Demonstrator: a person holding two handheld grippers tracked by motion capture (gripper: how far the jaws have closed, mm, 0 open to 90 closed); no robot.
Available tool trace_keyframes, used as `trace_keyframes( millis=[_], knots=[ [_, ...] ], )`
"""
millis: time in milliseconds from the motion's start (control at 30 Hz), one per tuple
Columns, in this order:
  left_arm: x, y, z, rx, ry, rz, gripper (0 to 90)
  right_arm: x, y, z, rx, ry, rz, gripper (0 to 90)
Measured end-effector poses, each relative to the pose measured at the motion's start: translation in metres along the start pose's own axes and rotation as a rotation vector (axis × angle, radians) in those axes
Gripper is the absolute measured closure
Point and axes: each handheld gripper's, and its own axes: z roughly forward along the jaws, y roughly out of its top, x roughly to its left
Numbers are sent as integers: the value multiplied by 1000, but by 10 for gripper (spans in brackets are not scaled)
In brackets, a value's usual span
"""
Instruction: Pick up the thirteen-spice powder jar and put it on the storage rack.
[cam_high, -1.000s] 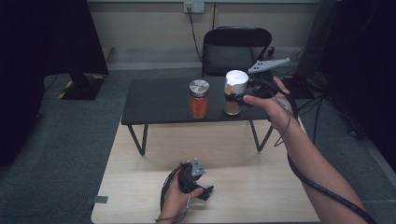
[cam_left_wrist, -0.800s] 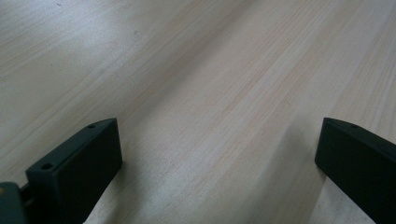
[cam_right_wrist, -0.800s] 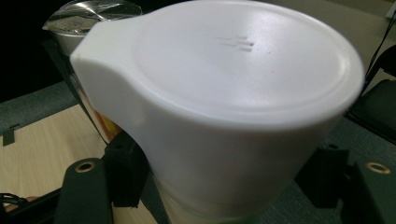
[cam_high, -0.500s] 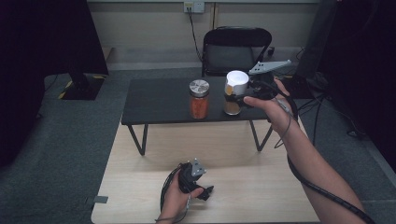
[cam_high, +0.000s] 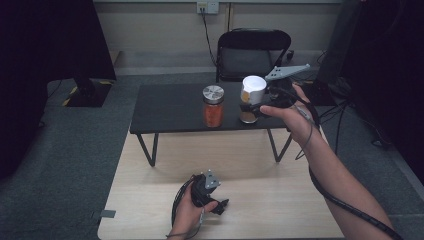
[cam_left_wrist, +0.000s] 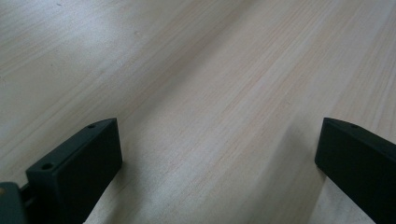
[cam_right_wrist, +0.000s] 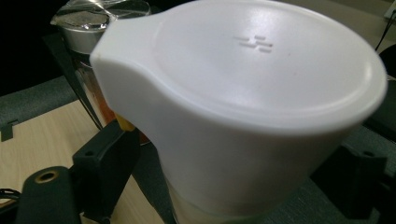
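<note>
Nearest the person, the left hand-held gripper (cam_high: 210, 192) rested low over a pale wooden tabletop (cam_high: 280, 200), its two black jaws spread wide with bare, fine-grained wood between them and nothing held.

Farther out and higher, the right hand-held gripper (cam_high: 255, 102) reached a low black tabletop (cam_high: 170, 107) standing beyond the wooden one. Its jaws sat either side of a jar with a white lid (cam_high: 253, 90). In the right gripper view the jaws flanked the lid (cam_right_wrist: 261, 93) closely, but whether they were pressing it or merely bracketing it could not be told.

The lid was smooth, matte white plastic, round, with a small lip jutting to one side and a faint embossed mark on top. Below it the jar looked clear, with brownish contents. It would likely be rigid and moderately light, the plastic somewhat slick. A hold around the lid's straight wall seems safest, because a loose lid could lift off alone.

Just beyond that gripper's left jaw stood a second jar (cam_high: 213, 106) of clear glass with orange contents and a shiny metal cap. It was probably heavier and breakable.

Past both stood a black chair (cam_high: 252, 50) against the wall.
</note>
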Motion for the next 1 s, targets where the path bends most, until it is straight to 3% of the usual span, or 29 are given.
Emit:
trace_keyframes(
  millis=[533,1000],
  knots=[
    [0,0,0,0,0,1,0,3,-7,-5,-11,-24,47,5],
    [0,0,0,0,0,1,0,2,-18,-8,-19,-2,52,4]
  ],
)
